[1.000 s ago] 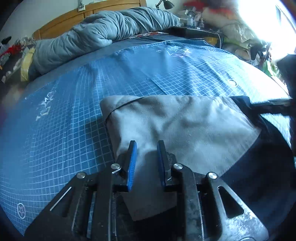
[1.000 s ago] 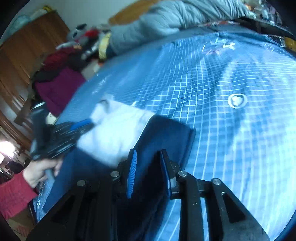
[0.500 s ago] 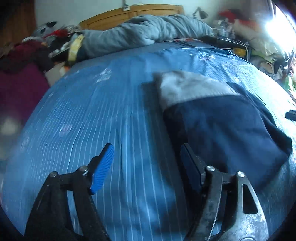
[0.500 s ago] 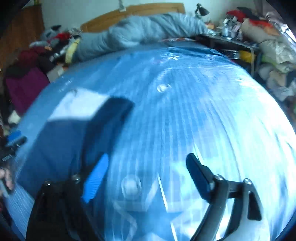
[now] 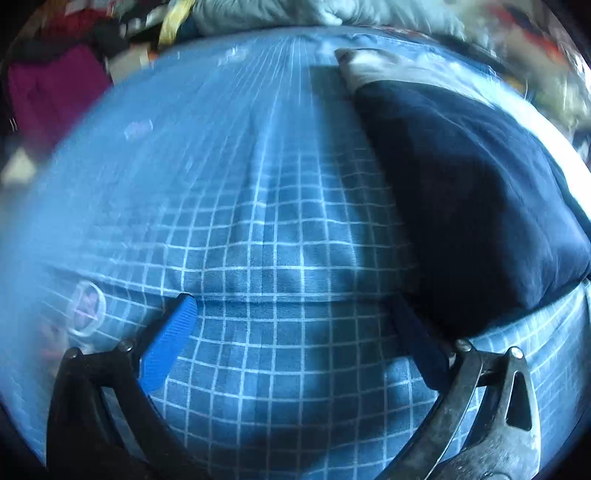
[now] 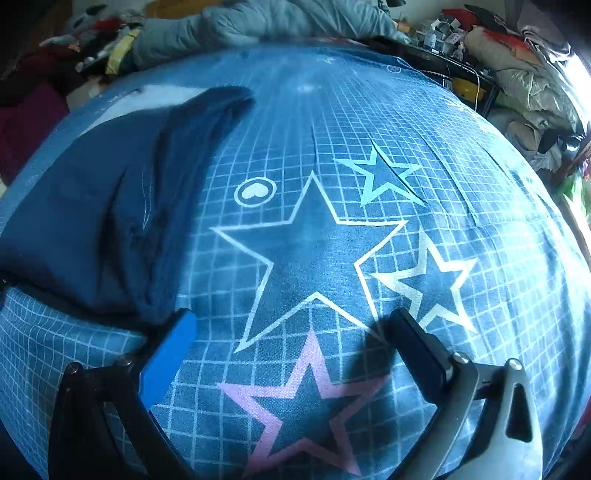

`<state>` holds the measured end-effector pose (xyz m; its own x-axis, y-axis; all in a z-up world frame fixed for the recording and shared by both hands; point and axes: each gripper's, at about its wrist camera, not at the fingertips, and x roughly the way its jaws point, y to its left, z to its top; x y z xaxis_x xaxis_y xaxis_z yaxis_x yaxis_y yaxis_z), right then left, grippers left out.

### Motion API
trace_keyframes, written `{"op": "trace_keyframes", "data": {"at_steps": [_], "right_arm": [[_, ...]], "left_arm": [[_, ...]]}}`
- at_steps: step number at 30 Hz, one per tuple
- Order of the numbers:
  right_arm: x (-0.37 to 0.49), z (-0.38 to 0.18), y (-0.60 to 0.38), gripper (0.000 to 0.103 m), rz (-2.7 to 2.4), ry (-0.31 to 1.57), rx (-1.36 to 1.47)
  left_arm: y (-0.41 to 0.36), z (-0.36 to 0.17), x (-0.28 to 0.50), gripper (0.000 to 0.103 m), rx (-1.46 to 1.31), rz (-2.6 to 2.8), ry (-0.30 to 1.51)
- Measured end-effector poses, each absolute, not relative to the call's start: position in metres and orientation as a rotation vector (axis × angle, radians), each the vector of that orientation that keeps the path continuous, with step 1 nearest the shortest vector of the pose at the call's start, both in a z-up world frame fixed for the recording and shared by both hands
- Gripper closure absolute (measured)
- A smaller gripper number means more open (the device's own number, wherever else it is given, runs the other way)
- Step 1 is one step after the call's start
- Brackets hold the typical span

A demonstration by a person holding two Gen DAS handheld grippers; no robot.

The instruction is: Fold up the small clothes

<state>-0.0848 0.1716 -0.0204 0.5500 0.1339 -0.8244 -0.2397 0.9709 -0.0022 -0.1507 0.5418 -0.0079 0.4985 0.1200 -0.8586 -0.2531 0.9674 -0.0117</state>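
A navy garment (image 5: pixel 465 192) with a grey part (image 5: pixel 365 66) at its far end lies folded on the blue grid bedsheet (image 5: pixel 258 221), at the right of the left wrist view. In the right wrist view the same garment (image 6: pixel 92 206) lies at the left, its grey part (image 6: pixel 147 96) far off. My left gripper (image 5: pixel 295 343) is open and empty, just left of the garment's near corner. My right gripper (image 6: pixel 291 350) is open and empty over the star print, just right of the garment's near edge.
A grey-blue duvet (image 6: pixel 258 22) is bunched at the head of the bed. Clothes and clutter pile up beyond the left side (image 5: pixel 55 85) and along the right side (image 6: pixel 524 74). Printed stars (image 6: pixel 310 254) cover the sheet near me.
Both grippers have opened, let go of the garment and drawn back to its near end, one on each side. The navy half now lies folded over the grey part.
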Motion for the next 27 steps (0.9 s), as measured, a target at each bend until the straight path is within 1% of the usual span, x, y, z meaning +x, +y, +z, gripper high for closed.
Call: {"op": "trace_keyframes", "data": {"at_steps": [9, 15, 27], "right_arm": [[-0.085, -0.023, 0.171, 0.000, 0.225, 0.935, -0.114], [-0.084, -0.025, 0.170, 0.000, 0.230, 0.935, -0.111], [-0.083, -0.025, 0.171, 0.000, 0.230, 0.935, -0.115]], "left_arm": [[0.547, -0.011, -0.137, 0.000, -0.149, 0.230, 1.009], [0.542, -0.010, -0.149, 0.000, -0.152, 0.234, 1.006], [0.542, -0.010, -0.149, 0.000, -0.158, 0.234, 1.003]]}}
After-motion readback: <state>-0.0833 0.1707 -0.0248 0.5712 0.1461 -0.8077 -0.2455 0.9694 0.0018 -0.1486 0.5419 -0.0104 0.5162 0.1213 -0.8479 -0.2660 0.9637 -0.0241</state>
